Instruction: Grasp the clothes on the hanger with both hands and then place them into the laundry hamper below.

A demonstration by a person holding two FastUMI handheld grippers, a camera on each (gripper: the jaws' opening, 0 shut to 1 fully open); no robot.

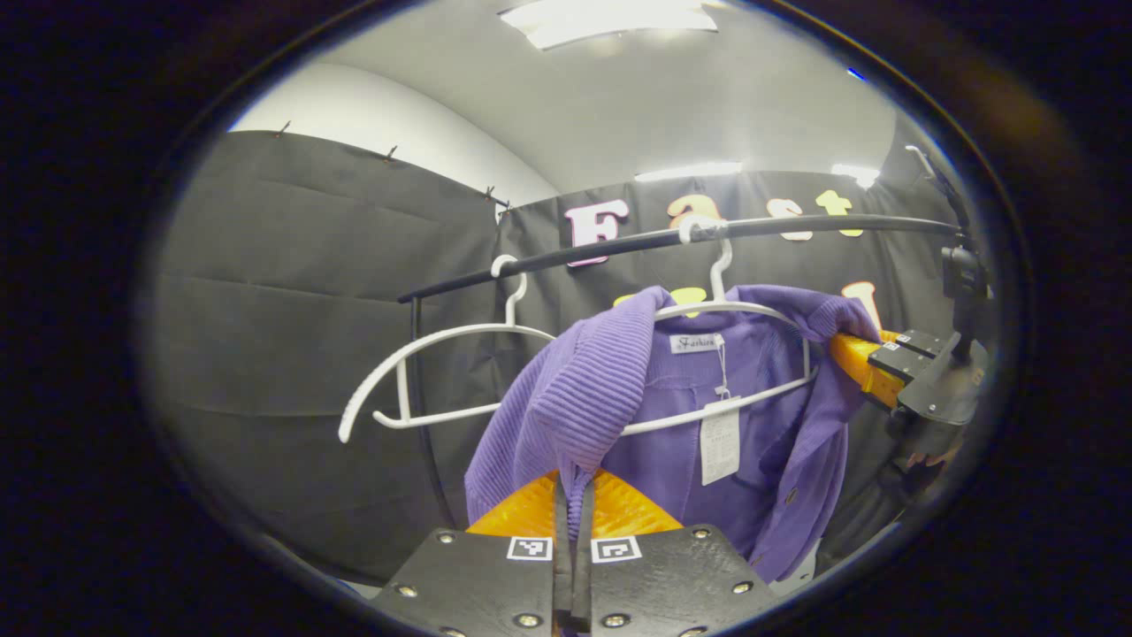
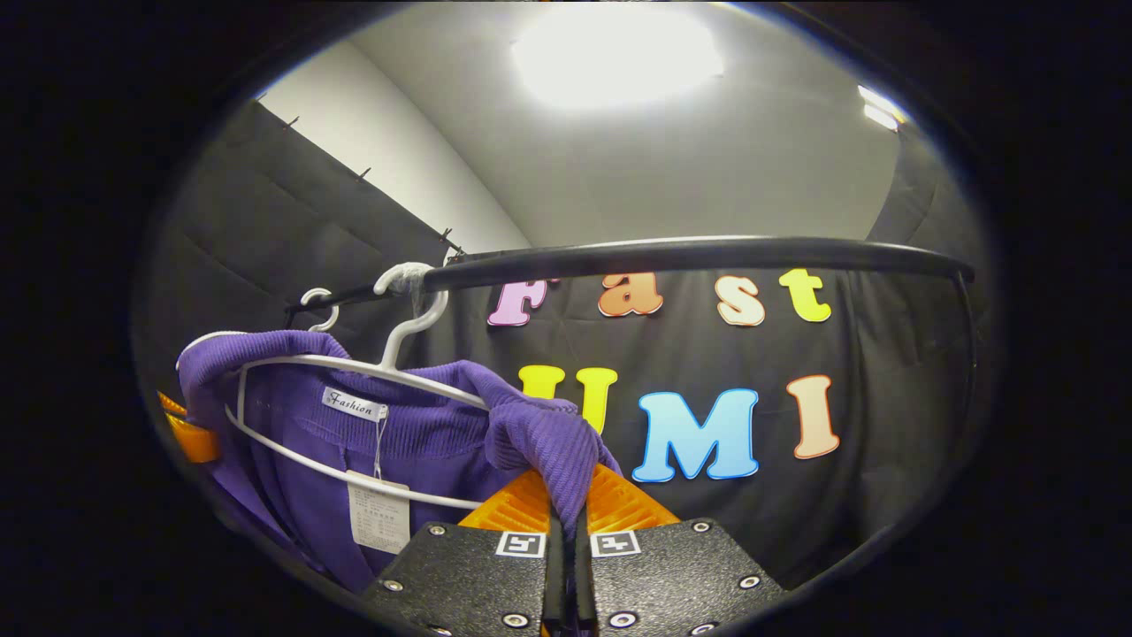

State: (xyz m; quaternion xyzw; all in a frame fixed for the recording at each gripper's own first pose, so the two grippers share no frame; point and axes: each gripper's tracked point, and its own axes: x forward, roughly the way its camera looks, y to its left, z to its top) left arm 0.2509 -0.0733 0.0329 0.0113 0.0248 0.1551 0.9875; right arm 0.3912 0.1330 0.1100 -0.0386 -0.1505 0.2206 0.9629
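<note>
A purple knit cardigan (image 1: 672,425) hangs on a white hanger (image 1: 734,310) from a black rail (image 1: 619,248). My left gripper (image 1: 573,500) is shut on the cardigan's left shoulder, the ribbed cloth bunched between its fingers. My right gripper (image 2: 566,504) is shut on the other shoulder (image 2: 539,438), pulled off the hanger's end. In the left gripper view the right gripper (image 1: 871,367) shows at the right, held by a hand. A white label and paper tag (image 1: 720,438) hang at the collar. In the right gripper view the cardigan (image 2: 424,442) drapes over its hanger (image 2: 354,367).
A second, bare white hanger (image 1: 416,380) hangs on the rail left of the cardigan. The rail's upright post (image 1: 424,398) stands behind it. Black cloth walls close the booth on all sides, with ceiling lights above.
</note>
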